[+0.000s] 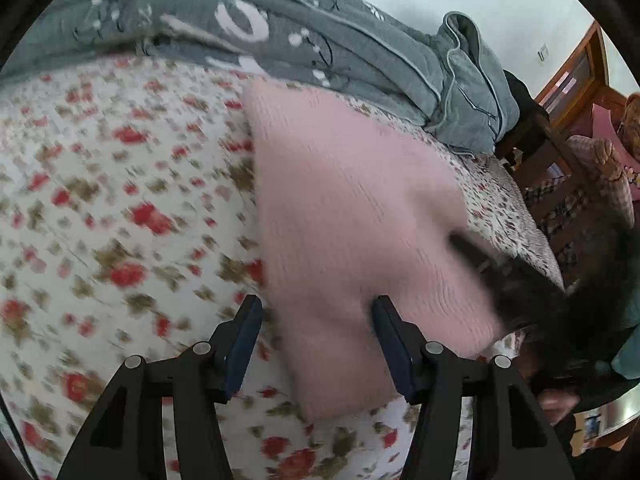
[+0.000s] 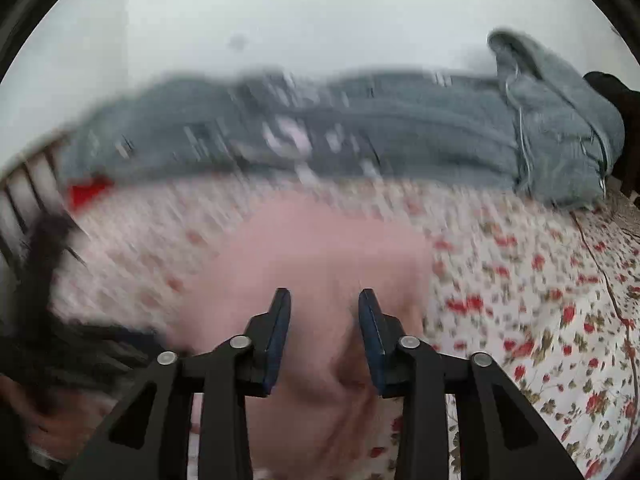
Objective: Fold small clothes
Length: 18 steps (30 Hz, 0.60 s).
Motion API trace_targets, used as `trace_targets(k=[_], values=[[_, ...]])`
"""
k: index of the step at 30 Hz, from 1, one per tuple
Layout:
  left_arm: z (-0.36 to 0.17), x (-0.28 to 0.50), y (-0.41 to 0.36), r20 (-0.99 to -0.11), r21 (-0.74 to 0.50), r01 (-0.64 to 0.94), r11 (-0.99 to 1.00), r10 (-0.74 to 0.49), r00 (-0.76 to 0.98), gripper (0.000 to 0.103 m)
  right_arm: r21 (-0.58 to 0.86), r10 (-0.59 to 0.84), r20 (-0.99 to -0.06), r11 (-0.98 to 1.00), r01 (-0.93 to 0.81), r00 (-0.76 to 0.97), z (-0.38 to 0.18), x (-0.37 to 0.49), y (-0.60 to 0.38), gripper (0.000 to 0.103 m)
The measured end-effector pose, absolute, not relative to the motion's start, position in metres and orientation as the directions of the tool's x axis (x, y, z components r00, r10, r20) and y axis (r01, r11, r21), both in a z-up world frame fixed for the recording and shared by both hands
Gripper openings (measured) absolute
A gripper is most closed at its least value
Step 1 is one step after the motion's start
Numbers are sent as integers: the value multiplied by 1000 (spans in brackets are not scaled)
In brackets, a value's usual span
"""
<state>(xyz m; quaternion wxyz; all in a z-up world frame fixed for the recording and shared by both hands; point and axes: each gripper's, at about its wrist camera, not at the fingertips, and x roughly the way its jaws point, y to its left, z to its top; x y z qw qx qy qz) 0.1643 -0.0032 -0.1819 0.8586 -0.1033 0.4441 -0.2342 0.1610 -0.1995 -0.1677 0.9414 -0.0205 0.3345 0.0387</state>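
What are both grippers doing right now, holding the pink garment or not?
Left gripper: open, pink garment between its fingers, not pinched.
Right gripper: jaws apart over the garment; blur hides whether they grip it.

Open bed: the flowered sheet [image 1: 120,208] lies bare and flat to the left of the pink knit garment [image 1: 344,208].
Far side: a heaped grey quilt [image 1: 320,52] runs along the wall and blocks that edge.
Right edge: wooden furniture [image 1: 576,92] stands just past the bed.
Between both: the garment covers the middle.
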Motion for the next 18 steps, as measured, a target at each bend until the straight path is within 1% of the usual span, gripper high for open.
trace_targets(k=[2,4,6,8,9,11,12,13,14,15,18], values=[[-175,165,-2,-711,-354,319,879,-475,519,57,-12,33,-605,999,-51,795,-177,151,-211,21],[-171,171,-2,-710,-342,327,881,-470,525,57,-16,17,-608,999,-33,794,-178,148,-215,26],[-167,179,-1,-702,-352,322,879,-475,531,57,-25,11,-614,999,-33,789,-176,149,-217,35],[-164,190,0,-691,-384,316,868,-497,525,57,15,49,-629,999,-50,776,-173,153,-224,37],[-164,196,1,-687,-400,313,861,-508,520,57,51,73,-635,997,-53,769,-167,154,-232,42],[-164,208,2,-689,-408,308,860,-511,514,57,117,121,-626,991,-61,770,-156,157,-244,48],[-164,217,1,-692,-412,303,859,-511,510,57,137,138,-619,988,-66,773,-150,159,-248,52],[-164,225,2,-690,-425,303,853,-522,502,57,147,152,-614,986,-78,774,-145,165,-249,55],[-166,235,3,-688,-448,299,842,-539,487,58,141,152,-616,987,-82,773,-141,172,-249,63],[-168,242,3,-687,-468,294,833,-553,472,59,135,142,-623,988,-74,769,-139,182,-248,66],[-181,267,3,-698,-527,274,805,-594,400,61,197,175,-681,979,-52,711,-147,213,-254,66]])
